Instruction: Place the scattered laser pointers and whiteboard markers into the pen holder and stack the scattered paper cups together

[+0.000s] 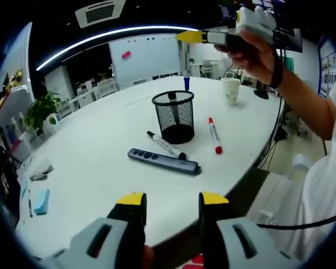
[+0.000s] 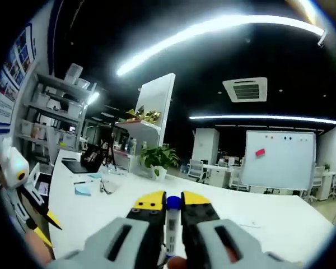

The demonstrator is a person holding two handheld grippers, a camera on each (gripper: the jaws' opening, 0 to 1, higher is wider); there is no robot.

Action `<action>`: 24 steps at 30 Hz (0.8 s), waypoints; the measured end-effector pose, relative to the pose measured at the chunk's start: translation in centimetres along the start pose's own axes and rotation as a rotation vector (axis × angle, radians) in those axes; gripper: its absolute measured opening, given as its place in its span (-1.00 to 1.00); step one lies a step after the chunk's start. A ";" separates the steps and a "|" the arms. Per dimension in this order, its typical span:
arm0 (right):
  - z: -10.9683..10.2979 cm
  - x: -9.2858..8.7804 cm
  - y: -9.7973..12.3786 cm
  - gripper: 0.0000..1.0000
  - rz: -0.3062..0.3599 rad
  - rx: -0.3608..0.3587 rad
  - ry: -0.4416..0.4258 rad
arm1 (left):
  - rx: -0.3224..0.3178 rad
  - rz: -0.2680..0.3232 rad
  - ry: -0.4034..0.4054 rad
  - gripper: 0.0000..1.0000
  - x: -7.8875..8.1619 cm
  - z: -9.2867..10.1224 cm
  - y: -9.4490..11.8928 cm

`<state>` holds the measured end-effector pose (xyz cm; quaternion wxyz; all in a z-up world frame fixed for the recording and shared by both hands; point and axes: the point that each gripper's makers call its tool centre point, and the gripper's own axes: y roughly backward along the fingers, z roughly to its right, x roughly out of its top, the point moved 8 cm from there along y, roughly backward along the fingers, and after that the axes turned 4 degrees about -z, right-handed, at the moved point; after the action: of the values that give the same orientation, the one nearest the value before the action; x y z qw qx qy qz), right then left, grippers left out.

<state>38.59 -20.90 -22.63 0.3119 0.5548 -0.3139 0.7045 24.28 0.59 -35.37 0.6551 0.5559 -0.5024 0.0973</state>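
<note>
Blue-capped marker (image 2: 171, 221) sits clamped between the right gripper (image 2: 172, 203) jaws, cap end poking out just past the yellow tips, body running back down between the fingers (image 2: 150, 208). In the left gripper view the same right gripper (image 1: 191, 37) is held up in a hand (image 1: 252, 50) above the far part of the white table (image 1: 101, 162), a blue marker tip (image 1: 186, 83) hanging below it, above the black mesh pen holder (image 1: 175, 116).

Pen holder stands upright near the table's middle. Just on its near side a black marker (image 1: 166, 144) lies flat, touching or almost touching the holder's base. A grey laser pointer (image 1: 163, 161) lies just beside the black marker, closer to the near edge. A red marker (image 1: 214, 135) lies to the holder's right, near the right edge. A paper cup (image 1: 231, 90) stands upright toward the far right edge.

Left gripper (image 1: 172, 199) hovers over the near edge, jaws spread moderately apart, nothing between them, well apart from the pointer.

A potted plant (image 1: 40, 109) sits near the far left edge; a whiteboard (image 1: 145, 56) stands behind the table.
</note>
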 end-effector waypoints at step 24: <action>-1.8 2.0 0.2 -0.81 0.086 0.086 -0.014 | -0.005 -0.004 -0.009 -0.25 0.1 -0.1 -0.1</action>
<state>37.06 -19.43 -21.07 0.2549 0.5588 -0.3090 0.7262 24.49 0.56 -35.35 0.6544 0.5558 -0.5044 0.0921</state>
